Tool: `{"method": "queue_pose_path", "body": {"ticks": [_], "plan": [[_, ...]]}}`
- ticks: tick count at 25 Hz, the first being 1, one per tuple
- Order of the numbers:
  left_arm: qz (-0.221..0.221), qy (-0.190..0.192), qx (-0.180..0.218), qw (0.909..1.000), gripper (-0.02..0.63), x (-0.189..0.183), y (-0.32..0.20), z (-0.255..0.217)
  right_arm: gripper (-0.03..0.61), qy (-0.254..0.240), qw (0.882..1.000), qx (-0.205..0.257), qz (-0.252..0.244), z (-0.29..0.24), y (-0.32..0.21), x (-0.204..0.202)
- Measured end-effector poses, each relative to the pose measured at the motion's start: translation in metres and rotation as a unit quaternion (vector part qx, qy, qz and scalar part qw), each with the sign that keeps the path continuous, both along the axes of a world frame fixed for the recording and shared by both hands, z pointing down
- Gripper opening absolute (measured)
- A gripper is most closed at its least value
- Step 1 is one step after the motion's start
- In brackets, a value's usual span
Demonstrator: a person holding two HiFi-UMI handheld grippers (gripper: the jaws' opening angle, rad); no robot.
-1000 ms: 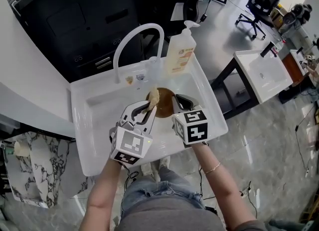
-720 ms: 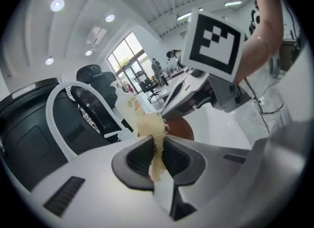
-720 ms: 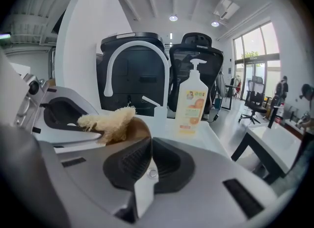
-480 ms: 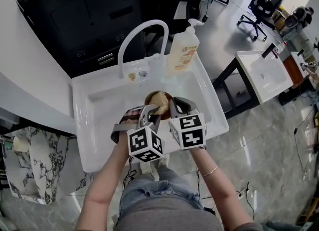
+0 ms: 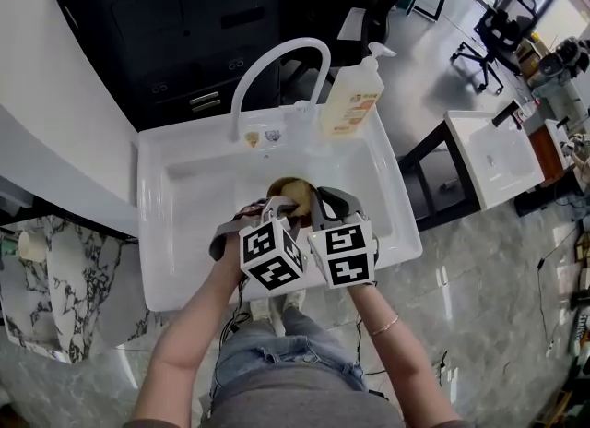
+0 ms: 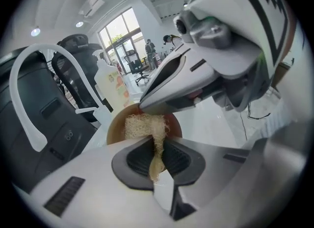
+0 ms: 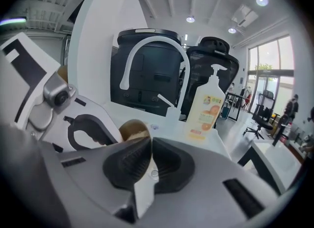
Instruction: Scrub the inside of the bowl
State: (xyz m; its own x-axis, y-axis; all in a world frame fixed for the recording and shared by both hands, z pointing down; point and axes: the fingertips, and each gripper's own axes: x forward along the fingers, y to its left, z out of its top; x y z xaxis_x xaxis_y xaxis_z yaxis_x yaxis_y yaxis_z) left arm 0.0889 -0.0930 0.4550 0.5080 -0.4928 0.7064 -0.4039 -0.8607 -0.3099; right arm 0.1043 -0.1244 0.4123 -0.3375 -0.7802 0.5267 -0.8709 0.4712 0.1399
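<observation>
Brown bowl [image 5: 280, 184] in sink [image 5: 184, 197], pale loofah [image 6: 144, 126] inside.

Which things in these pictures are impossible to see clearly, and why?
Inside of the bowl: in the head view, covered by the left gripper and right gripper; in the left gripper view, by the loofah scrubber.
Label on the soap bottle: right gripper view, too small to read.

The bowl [image 5: 281, 186] sits in the sink [image 5: 189, 209], soap bottle [image 5: 353, 99] and faucet [image 5: 290, 43] behind.
</observation>
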Motion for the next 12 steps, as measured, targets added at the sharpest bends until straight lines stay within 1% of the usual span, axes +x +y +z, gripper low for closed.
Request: {"method": "queue_pose_path", "body": {"ticks": [3, 6, 8, 12], "plan": [[0.013, 0.008, -0.033, 0.9993, 0.044, 0.006, 0.004, 0.007, 0.025, 0.003, 1.000, 0.003, -0.022, 0.000, 0.002, -0.009], [0.024, 0.000, -0.041, 0.9989, 0.044, 0.009, 0.005, 0.012, 0.025, 0.012, 0.999, 0.002, -0.036, 0.003, 0.002, -0.012], [0.033, 0.000, -0.056, 0.9979, 0.044, 0.011, 0.007, 0.015, 0.025, 0.012, 0.999, -0.004, -0.040, 0.007, 0.002, -0.010], [0.065, -0.010, -0.073, 0.9952, 0.044, 0.016, 0.014, 0.021, 0.025, 0.019, 0.999, -0.011, -0.047, 0.014, 0.002, -0.007]]}}
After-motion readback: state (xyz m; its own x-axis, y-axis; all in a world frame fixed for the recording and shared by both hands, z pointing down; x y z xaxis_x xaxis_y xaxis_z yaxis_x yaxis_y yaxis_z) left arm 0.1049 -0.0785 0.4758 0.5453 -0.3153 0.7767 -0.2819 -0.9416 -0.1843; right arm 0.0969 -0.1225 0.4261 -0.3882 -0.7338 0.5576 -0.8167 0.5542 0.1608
